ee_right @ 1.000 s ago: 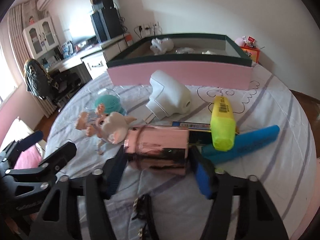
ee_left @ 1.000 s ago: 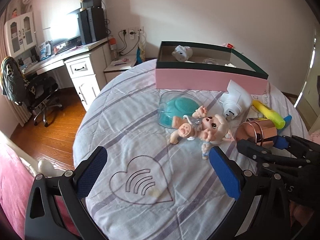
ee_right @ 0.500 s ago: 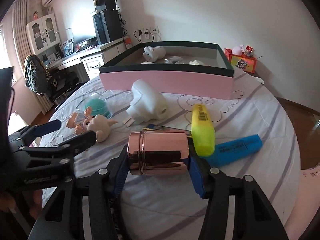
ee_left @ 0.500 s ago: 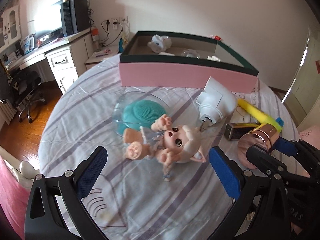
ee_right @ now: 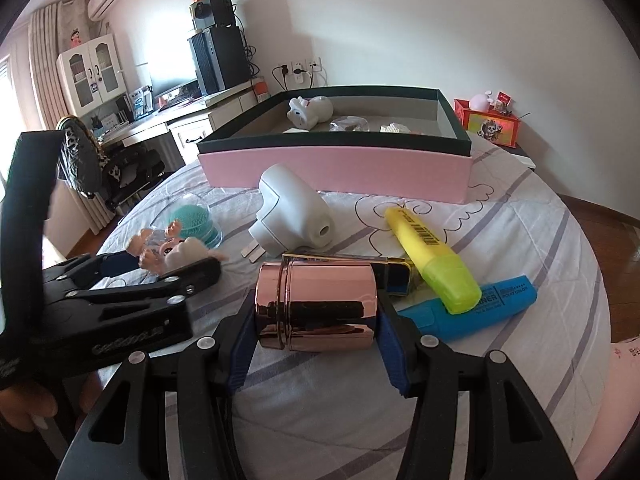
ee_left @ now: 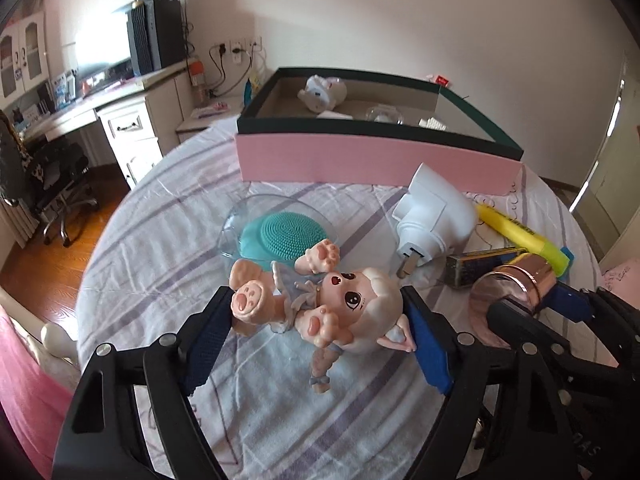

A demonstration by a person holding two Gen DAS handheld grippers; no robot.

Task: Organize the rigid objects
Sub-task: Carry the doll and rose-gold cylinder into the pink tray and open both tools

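Surface: round table (ee_left: 132, 248) under a white cloth with lilac stripes and line drawings. Landmark for all positions: the pink box (ee_right: 336, 170) with dark green rim, at the far side of the table.

Nearest, well in front of the box: right gripper (ee_right: 316, 312) clamped on a rose-gold cylinder (ee_right: 318, 306) lying sideways between its blue pads. Left gripper (ee_left: 316, 330), also well in front of the box and toward its left end, is closing around a pig-eared doll (ee_left: 320, 304) lying on its back; whether the pads press on it yet I cannot tell.

Midway to the box: teal silicone brush (ee_left: 286, 236) under a clear dome, white plug-in device (ee_right: 290, 214), yellow highlighter (ee_right: 432, 252) lying across a blue marker (ee_right: 472, 310), a dark gold-edged bar (ee_right: 384, 270) beneath them.

Inside the box: white figurine (ee_right: 310, 111), small clear and white items.

Beyond the box: white wall with outlets; left of it, a white desk (ee_left: 120, 110), speakers, office chair (ee_left: 52, 176), glass-door cabinet, wood floor. A small red box stands right of the pink box.
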